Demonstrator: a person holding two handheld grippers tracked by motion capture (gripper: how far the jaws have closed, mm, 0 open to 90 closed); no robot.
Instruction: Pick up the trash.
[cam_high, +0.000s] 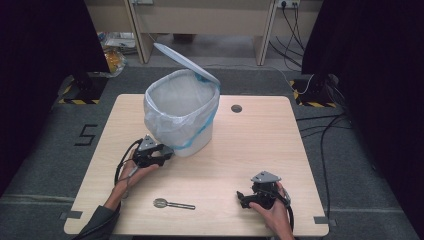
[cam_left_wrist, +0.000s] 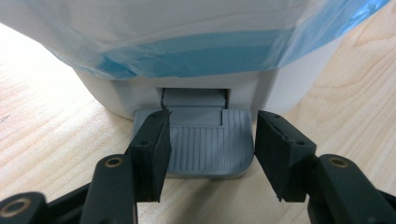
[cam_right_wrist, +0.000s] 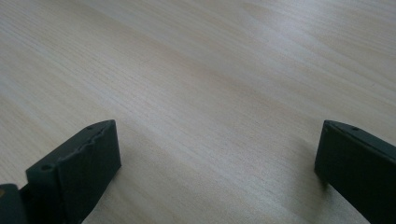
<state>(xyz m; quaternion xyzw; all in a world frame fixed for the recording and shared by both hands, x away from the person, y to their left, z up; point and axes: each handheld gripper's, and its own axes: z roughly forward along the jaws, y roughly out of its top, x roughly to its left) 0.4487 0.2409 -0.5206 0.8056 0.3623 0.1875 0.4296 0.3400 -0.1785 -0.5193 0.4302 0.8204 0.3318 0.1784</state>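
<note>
Wood table (cam_high: 240, 150) w/ lined white pedal bin (cam_high: 182, 112), lid up; left gripper (cam_left_wrist: 209, 154) jaws narrow, astride its grey pedal (cam_left_wrist: 208, 144), pressing it; right gripper (cam_right_wrist: 215, 172) jaws wide, empty, near spoon (cam_high: 173, 203)

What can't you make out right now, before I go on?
- Bottom of the bin: high view, hidden by its liner and near wall.
- Whether the left gripper clamps the pedal: left gripper view, one jaw covers the pedal's edge.
- Small metal tool: high view, too small to identify.
</note>
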